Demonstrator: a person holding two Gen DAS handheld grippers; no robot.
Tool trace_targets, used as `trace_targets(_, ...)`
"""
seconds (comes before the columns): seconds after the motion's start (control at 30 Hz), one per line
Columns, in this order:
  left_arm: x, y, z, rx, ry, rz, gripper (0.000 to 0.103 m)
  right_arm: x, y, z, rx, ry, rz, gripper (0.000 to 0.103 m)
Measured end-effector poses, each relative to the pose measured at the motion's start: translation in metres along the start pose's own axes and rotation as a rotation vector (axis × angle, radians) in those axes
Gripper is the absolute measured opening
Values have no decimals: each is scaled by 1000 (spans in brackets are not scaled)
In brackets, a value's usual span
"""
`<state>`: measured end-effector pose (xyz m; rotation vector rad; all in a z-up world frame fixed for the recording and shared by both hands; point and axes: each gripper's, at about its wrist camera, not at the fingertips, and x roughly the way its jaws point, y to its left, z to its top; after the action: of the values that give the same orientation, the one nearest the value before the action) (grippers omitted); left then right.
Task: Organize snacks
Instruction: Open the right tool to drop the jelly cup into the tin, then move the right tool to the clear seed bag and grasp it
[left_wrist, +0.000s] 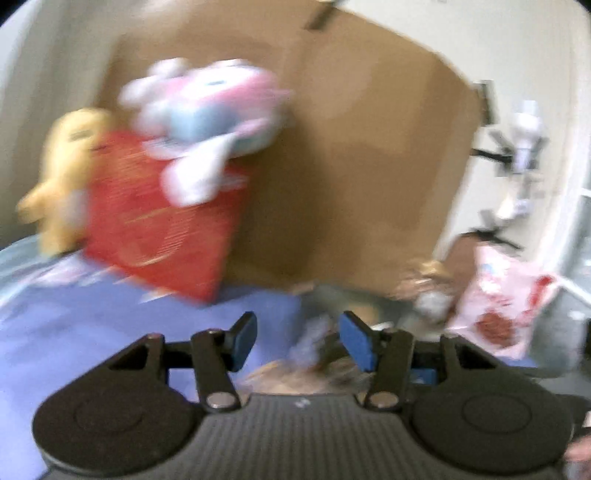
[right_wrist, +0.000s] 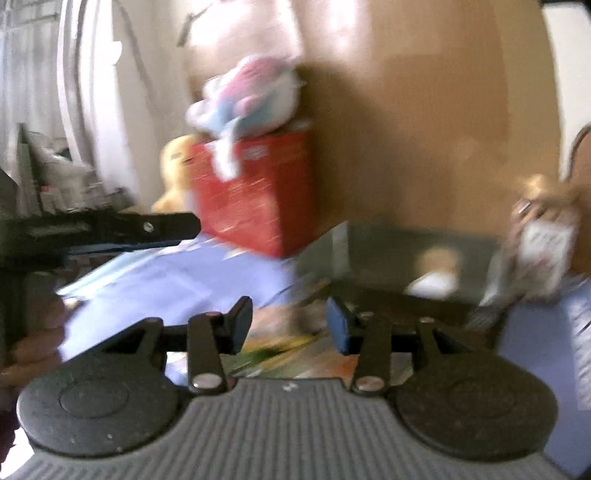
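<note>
While both frames blur: left tool (left_wrist: 297, 341) and right tool (right_wrist: 288, 321) spread, pinching nothing. Snacks (right_wrist: 291, 347) loose just below. Risk: closing blind, crushing or missing a packet.

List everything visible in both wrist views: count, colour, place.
red box: one, red, on the lilac cover, against the cardboard
pink plush: one, pink, white and pale blue, on top of the red box
yellow plush: one, yellow, left of the red box
cardboard panel: one, brown, upright behind
lilac cover: one, underneath
snack bag: one, white and red, far right
left gripper: open, nothing between
right gripper: open, nothing between
</note>
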<state>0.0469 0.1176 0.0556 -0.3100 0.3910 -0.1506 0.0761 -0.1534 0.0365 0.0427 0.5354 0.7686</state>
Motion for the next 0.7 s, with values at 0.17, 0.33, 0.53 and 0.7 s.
trace_targets(0.17,-13,58,-21,-107,64,105,50,22,38,-23,-26,90,95,47)
trace_targets(0.33,3,57,-28,-118,87,60,51,51,59,-30,-72,143,80,48)
trace_targets(0.53,30,52,-43,-122,156,30,51,84,62,-29,-186,194,8,56)
trace_targets(0.7,36,54,-50,-134,201,-13,56,97,74,-41,-320,178,-16,66)
